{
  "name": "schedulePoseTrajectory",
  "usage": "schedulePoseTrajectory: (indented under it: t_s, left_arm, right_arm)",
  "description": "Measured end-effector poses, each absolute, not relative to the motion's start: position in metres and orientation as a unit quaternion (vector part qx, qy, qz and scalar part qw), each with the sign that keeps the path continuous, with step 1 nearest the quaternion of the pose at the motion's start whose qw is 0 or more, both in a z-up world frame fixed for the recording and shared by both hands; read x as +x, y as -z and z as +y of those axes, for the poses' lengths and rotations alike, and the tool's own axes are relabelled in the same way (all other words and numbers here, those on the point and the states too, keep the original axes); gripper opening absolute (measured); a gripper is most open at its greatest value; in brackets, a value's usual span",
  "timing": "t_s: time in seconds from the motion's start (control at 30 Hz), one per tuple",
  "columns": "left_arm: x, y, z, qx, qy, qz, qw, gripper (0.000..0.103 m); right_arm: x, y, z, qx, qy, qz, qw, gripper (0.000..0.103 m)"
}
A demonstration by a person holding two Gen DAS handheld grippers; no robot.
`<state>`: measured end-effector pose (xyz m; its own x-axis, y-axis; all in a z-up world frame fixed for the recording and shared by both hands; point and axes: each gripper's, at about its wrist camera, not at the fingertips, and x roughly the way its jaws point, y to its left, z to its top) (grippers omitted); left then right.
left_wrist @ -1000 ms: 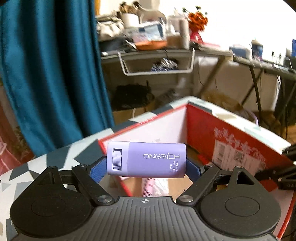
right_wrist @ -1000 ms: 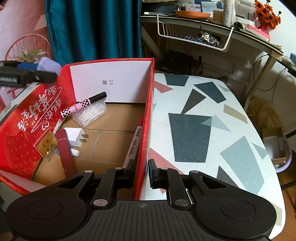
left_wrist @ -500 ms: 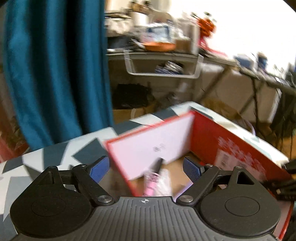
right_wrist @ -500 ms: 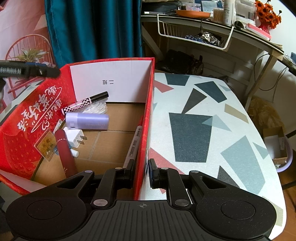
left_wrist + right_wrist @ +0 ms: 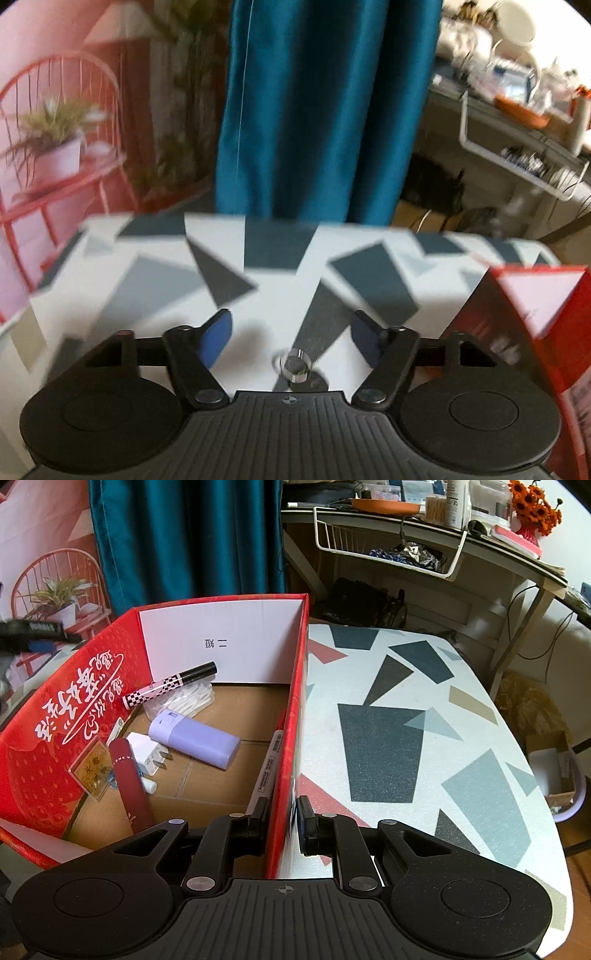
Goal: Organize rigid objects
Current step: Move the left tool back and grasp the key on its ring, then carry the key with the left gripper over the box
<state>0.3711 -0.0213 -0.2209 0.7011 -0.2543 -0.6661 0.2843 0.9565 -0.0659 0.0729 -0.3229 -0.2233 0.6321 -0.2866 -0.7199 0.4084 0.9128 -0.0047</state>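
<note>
While the right tool (image 5: 282, 821) pinches the near end of the red box's (image 5: 291, 716) right-hand wall, one finger inside and one outside, the left tool (image 5: 291, 332) hangs spread wide with nothing between its blue pads (image 5: 218, 338). Just ahead of the left tool's body, between its fingers and low, a small metal ring (image 5: 295, 365) lies on the patterned surface (image 5: 229, 280); the view is blurred, so little more of it can be told. To that tool's right stands a corner of the red box.

Ahead and left of the right tool, inside the box, a lilac case (image 5: 194, 737) lies flat on the cardboard floor, touching a white plug (image 5: 142, 749). Beyond it rests a checkered pen (image 5: 170, 684) over a clear packet (image 5: 184, 701). A dark red tube (image 5: 131, 784) leans near the left wall beside a gold card (image 5: 92, 771), and a white marker (image 5: 267, 764) runs along the pinched wall.
</note>
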Motion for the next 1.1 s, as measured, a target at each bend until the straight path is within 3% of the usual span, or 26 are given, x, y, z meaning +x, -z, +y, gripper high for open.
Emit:
schedulePoseTrajectory:
  t_s: [0.27,0.37,0.53,1.1]
  left_arm:
    - [0.369,0.268,-0.044,0.037,0.117,0.398,0.909,0.063]
    - [0.364,0.274,-0.05,0.045,0.107,0.397,0.91,0.048]
    - [0.355,0.274,-0.053,0.065,0.1,0.38,0.917,0.033]
    - [0.291,0.263,-0.039,0.076,0.215,0.365,0.903,0.033]
  right_arm:
    - [0.075,0.224,-0.324,0.079,0.191,0.387,0.899,0.015]
    - [0.075,0.224,-0.323,0.078,0.191,0.387,0.899,0.015]
    - [0.075,0.224,-0.323,0.077,0.189,0.386,0.899,0.015]
    - [0.074,0.224,-0.323,0.079,0.19,0.384,0.9,0.015]
